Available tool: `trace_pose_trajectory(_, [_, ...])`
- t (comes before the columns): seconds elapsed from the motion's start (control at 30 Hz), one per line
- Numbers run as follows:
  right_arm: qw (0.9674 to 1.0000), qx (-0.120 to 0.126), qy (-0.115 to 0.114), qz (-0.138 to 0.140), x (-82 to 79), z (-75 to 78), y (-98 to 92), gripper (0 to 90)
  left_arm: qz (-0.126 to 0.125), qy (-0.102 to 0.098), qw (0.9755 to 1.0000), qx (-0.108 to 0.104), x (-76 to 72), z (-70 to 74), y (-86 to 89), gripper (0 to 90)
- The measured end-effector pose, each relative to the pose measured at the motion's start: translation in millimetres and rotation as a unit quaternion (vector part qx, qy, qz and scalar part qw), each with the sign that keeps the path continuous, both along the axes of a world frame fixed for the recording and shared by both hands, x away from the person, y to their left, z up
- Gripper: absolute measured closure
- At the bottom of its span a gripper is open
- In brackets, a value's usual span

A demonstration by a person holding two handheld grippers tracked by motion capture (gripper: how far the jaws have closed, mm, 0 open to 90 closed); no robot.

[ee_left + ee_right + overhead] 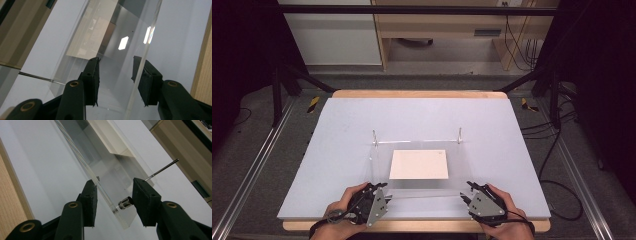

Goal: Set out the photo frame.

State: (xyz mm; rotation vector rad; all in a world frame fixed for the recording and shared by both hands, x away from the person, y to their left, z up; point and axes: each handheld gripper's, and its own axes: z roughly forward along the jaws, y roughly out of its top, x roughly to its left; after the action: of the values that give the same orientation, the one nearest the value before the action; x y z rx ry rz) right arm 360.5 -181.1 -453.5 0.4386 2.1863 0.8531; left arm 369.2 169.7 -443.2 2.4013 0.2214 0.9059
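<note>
Pale grey table mat (362,125) bearing clear acrylic box (419,145) over cream square card (419,164), left gripper (115,71) and right gripper (113,198) each parted astride its near corners, pads apparently not pressing.

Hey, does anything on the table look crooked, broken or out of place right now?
Nothing stands out. The clear plastic box sits square on the table, the pale sheet lies flat, squarely placed. No cracks or spills show. The left gripper and right gripper sit at its near corners.
</note>
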Motion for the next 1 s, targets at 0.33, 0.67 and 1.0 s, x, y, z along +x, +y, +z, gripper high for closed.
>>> trace_pose_trajectory(0.33, [1.0000,0.004,-0.001,-0.002,0.0,1.5,-0.5,56.2,0.003,-0.009,1.0000,0.003,0.0,-2.1,-0.9,54.3])
trace_pose_trajectory(0.67, [0.9998,0.019,-0.002,-0.006,0.2,4.1,-2.8,56.4,0.013,-0.036,0.9992,0.011,-3.7,2.0,-3.2,60.5])
trace_pose_trajectory(1.0, [0.9996,0.023,-0.001,-0.018,2.0,2.4,-6.1,48.4,0.021,-0.036,0.9991,0.004,-4.1,5.2,-3.0,61.5])
